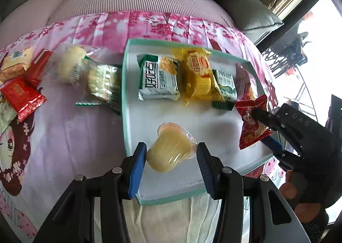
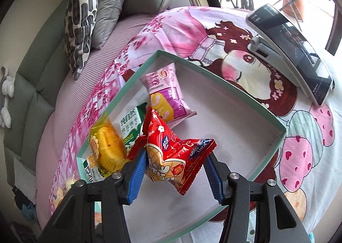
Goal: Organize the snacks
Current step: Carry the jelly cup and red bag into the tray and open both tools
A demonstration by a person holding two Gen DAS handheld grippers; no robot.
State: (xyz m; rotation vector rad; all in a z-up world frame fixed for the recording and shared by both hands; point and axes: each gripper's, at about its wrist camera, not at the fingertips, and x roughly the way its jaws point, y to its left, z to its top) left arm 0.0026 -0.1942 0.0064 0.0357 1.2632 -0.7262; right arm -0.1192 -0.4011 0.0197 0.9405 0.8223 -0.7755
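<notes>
Shallow white tray [image 1: 136, 114] with teal rim on pink cartoon cloth [image 1: 64, 127] holds green-white biscuit pack [image 1: 159, 77], glossy yellow cake pack [image 1: 197, 74], small green packet [image 1: 225, 85] along its far edge. Left gripper [image 1: 171, 154] clamps translucent yellow jelly cup [image 1: 171, 151] above tray's near edge, cup tilted. Right gripper [image 2: 174, 169] pinches crinkly red foil packet [image 2: 171, 153], long axis diagonal, over the tray.

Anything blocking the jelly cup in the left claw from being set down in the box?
Nothing visible. The jelly cup hangs in the left claw over bare box floor; packets line the far side.
</notes>
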